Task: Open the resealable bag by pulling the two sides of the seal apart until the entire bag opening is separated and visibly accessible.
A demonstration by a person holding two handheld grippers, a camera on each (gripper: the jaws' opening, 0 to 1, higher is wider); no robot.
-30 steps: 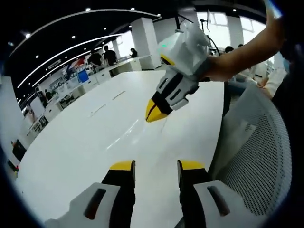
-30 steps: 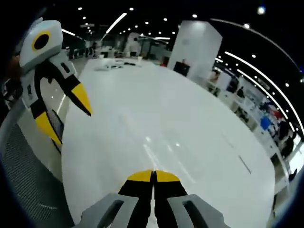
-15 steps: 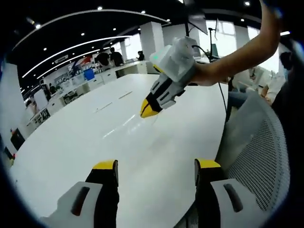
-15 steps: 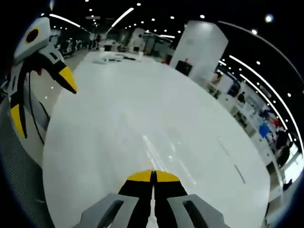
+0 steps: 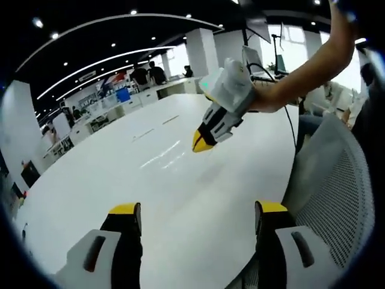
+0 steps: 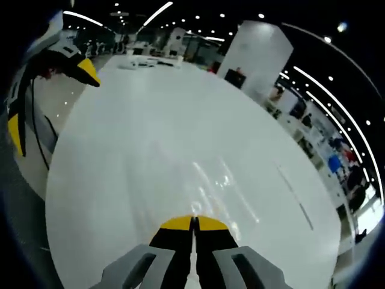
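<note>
Over a wide white table [image 5: 120, 174] my left gripper [image 5: 197, 209] stands open, its yellow-tipped jaws far apart with nothing between them. My right gripper [image 5: 203, 141] hangs above the table ahead of it, shut, held by a person's bare arm [image 5: 307, 66]. In the right gripper view its own tips [image 6: 194, 221] meet with no gap, low over the table [image 6: 180, 108]. A rippled sheen [image 6: 213, 179] lies just beyond them; I cannot tell whether it is a clear bag or glare. The open left gripper [image 6: 51, 102] enters at the upper left.
A grey mesh chair [image 5: 337, 192] stands against the table's right edge. A thin dark cable [image 6: 37, 141] hangs below the left gripper. Desks, a white pillar [image 6: 255, 57] and people stand far behind the table.
My left jaws have spread from a narrow gap to a wide one. The right gripper stayed shut and now sits slightly further right in the left gripper view.
</note>
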